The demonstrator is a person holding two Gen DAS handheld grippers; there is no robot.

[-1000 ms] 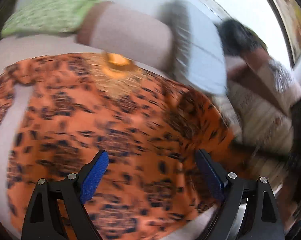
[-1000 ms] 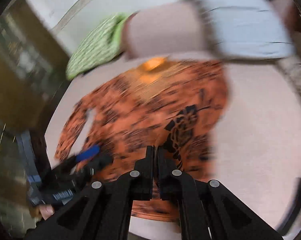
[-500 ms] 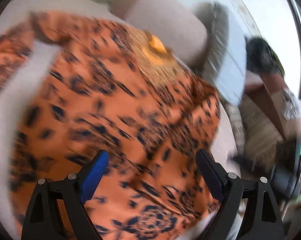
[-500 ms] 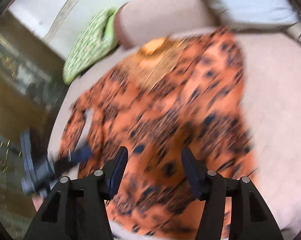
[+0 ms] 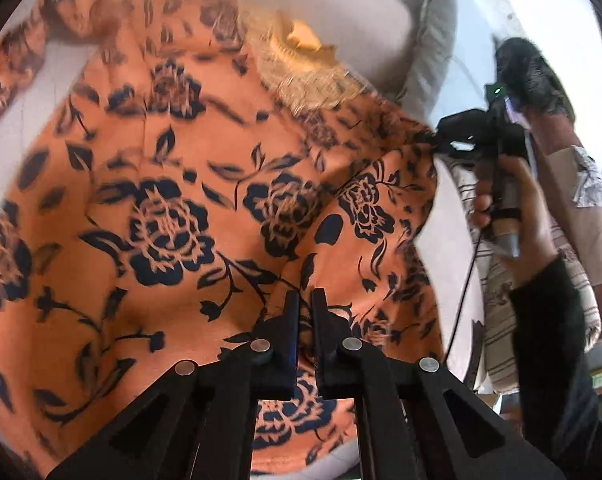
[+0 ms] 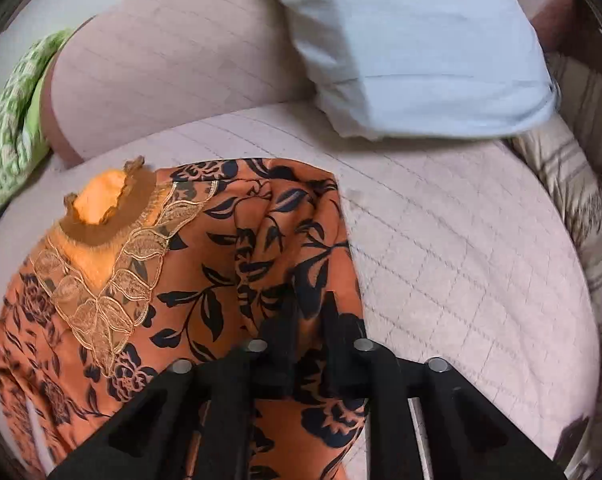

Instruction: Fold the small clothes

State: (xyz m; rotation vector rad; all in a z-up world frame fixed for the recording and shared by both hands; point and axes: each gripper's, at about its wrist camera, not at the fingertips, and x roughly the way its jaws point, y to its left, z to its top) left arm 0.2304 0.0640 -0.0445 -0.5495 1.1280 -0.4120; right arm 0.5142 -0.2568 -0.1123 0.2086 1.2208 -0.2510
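The orange floral garment (image 5: 189, 184) lies spread on the pale quilted bed (image 6: 453, 248), its gold-embroidered neckline (image 6: 101, 280) ahead and to the left of the right hand-held gripper (image 6: 307, 320). That gripper's fingers are drawn close with the folded-over side edge of the cloth bunched between them. The left hand-held gripper (image 5: 305, 312) is likewise nearly closed, pinching a ridge of fabric near the lower part of the garment, with the cloth tenting up towards it.

It looks a thin, light, limp fabric: it creases and puckers wherever it is pinched, and will droop and slide rather than hold a line. I'd judge the best holds to be at hems and seams, the shoulder and the bottom edge on one side, lifted together so the fold falls straight. The embroidered yoke seems stiffer and perhaps snag-prone, so better left alone.

A white pillow (image 6: 413, 52) and a green patterned cloth (image 6: 9, 120) sit well beyond, ahead of the right hand-held gripper.
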